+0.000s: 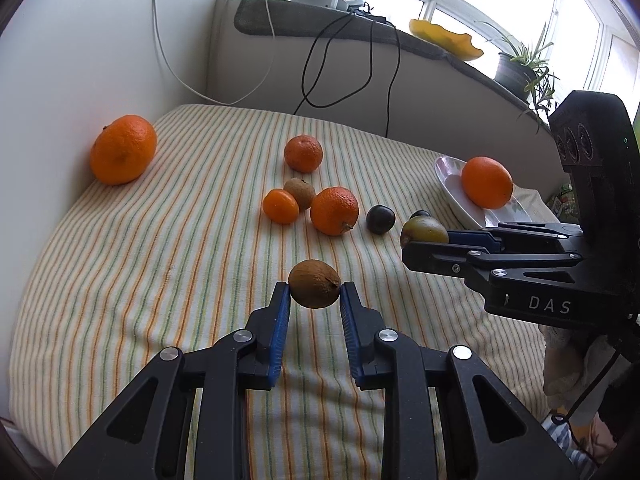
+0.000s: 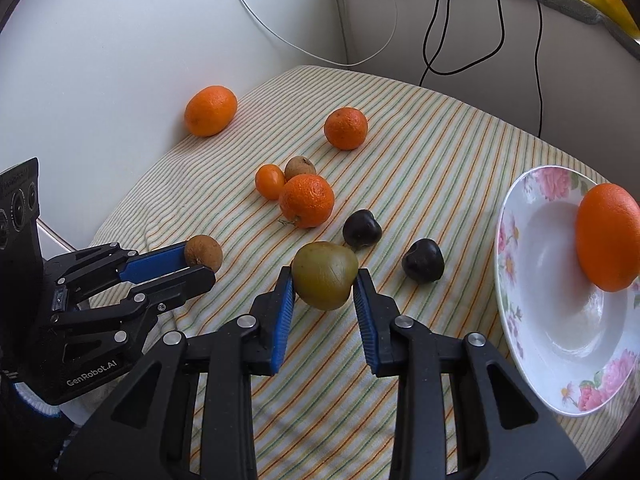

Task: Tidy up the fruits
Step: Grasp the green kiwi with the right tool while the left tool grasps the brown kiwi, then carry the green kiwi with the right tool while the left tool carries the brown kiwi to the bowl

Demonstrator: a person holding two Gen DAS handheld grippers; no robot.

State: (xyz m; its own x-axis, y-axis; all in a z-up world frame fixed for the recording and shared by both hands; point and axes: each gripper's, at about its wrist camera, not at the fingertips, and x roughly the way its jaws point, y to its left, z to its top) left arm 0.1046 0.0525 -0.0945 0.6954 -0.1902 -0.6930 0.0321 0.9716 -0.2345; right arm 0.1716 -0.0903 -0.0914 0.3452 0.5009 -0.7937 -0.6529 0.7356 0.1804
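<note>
A small brown fruit (image 1: pixel 315 283) is held between the blue pads of the left gripper (image 1: pixel 315 294), up off the striped cloth (image 1: pixel 160 260). A green-yellow fruit (image 2: pixel 324 275) is held the same way by the right gripper (image 2: pixel 324 292), just left of the flowered plate (image 2: pixel 516 320). Both fruits are gripped at their widest part. They look light and round, so they could roll or slip. The green one looks softer, so a gentle squeeze is best. One orange (image 2: pixel 608 236) sits in the plate. Two dark plums (image 2: pixel 362 229) lie near the plate, and more oranges (image 2: pixel 307 200) lie farther from it.
</note>
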